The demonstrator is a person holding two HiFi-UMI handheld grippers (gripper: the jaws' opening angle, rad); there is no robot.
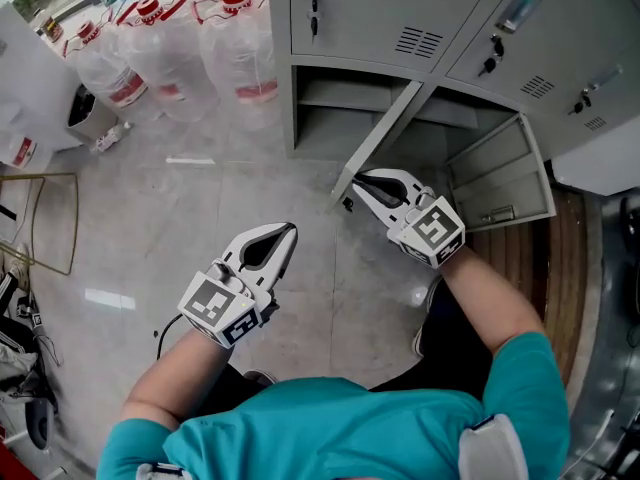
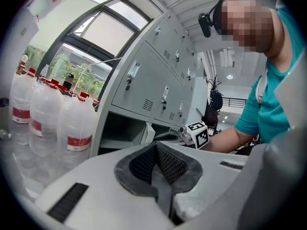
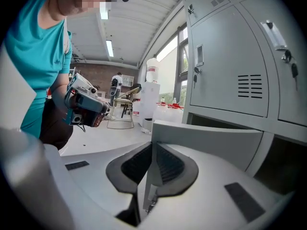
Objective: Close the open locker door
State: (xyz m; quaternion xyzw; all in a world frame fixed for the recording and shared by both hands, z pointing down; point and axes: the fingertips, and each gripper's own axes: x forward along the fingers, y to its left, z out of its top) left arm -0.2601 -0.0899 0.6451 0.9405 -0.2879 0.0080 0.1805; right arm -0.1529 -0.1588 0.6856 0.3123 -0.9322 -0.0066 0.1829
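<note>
Head view overhead; gripper views toward lockers [image 1: 400, 8]

Pale grey polished floor [image 1: 200, 198], glossy, light patches reflected on it. Row of big clear water bottles [image 1: 160, 58], red caps and red labels, standing on the floor. Thin metal wire frame [image 1: 76, 218] at the left edge. Wood-plank strip [image 1: 520, 258] along the right. Large dark-framed windows [image 2: 98, 32], greenery outside, daylight coming in. Far end: brick wall [image 3: 95, 78], chair [image 3: 125, 102], ceiling strip lights [image 3: 109, 48] on.
</note>
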